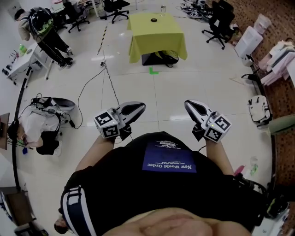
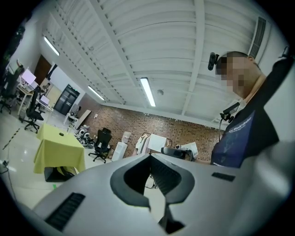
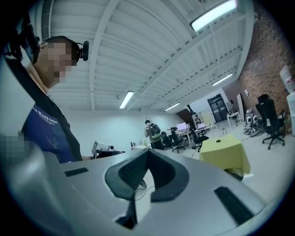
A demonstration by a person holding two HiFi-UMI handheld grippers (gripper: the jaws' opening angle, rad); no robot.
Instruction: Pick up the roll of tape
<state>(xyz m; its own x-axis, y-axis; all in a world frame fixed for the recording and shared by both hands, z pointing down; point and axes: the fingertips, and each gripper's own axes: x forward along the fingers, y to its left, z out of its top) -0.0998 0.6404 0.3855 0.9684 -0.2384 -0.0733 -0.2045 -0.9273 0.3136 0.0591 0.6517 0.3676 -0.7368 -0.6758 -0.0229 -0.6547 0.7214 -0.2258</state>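
**Tape lies on a far table; both grippers are closed and empty**

In the head view, the left gripper [image 1: 139, 106] and the right gripper [image 1: 188, 104] are held side by side just in front of the person's dark shirt [image 1: 161, 184], above a pale floor [image 1: 184, 78]. Both are pointed towards a table [image 1: 156, 41] draped in a yellow-green cloth, which is seen well apart from them at the top of that view. A small dark round thing, taken to be the roll of tape [image 1: 154, 20], is seen lying on the cloth near the middle of the tabletop. A clear glass [image 1: 162, 9] is stood just beyond it. At this range no finer detail of the roll can be made out. Black office chairs [image 1: 219, 23] are placed near the table's right side.

In the left gripper view, the jaws are shown pressed together at their tips with nothing held between them. The table is seen far off to the left of the jaws, and the roll is visible only as a dark speck on its top.

In the right gripper view, the jaws are likewise shown closed on nothing. There the table is seen far off to the right of the jaws, again with the dark speck on it.
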